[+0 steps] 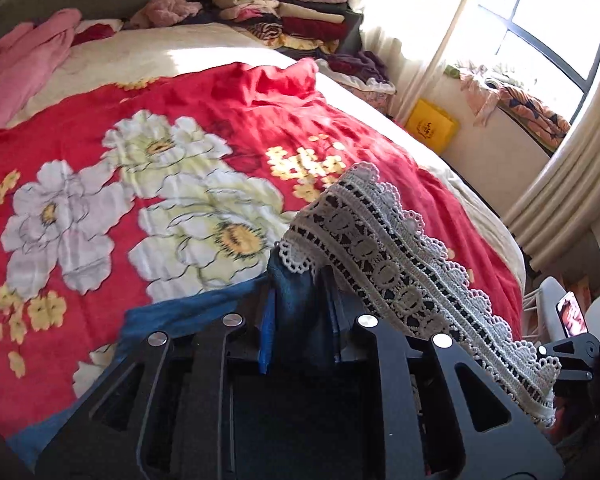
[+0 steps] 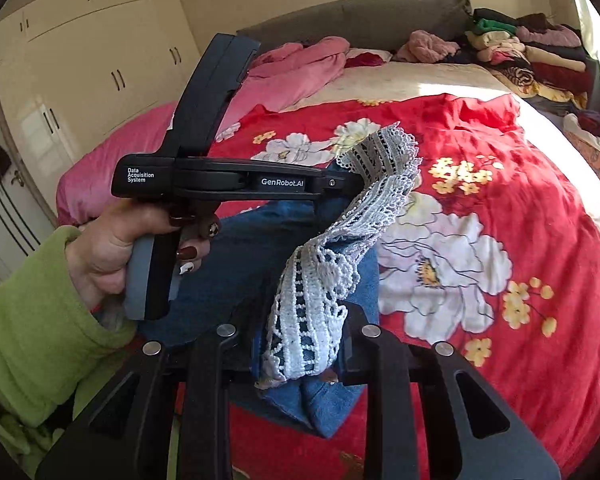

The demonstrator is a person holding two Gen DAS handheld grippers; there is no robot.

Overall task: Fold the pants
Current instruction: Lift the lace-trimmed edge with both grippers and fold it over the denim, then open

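The pants are blue denim point(image 1: 296, 304) with a white lace hem band point(image 1: 384, 256). In the left wrist view my left gripper point(image 1: 302, 312) is shut on the denim just below the lace, and the lace trails off to the right. In the right wrist view my right gripper point(image 2: 300, 360) is shut on the lace hem point(image 2: 300, 344) and the denim point(image 2: 324, 400) under it. The left gripper point(image 2: 340, 184) shows there too, held by a hand in a green sleeve, clamped on the same hem higher up. The pants hang lifted above the red floral bedspread point(image 2: 520, 208).
The bed carries the red floral bedspread point(image 1: 100, 152), a pink garment point(image 1: 24, 64) at the far left, and a stack of folded clothes point(image 1: 300, 12) at the headboard corner. A window with curtains point(image 1: 540, 40) is on the right. Cream wardrobes point(image 2: 100, 60) stand beyond the bed.
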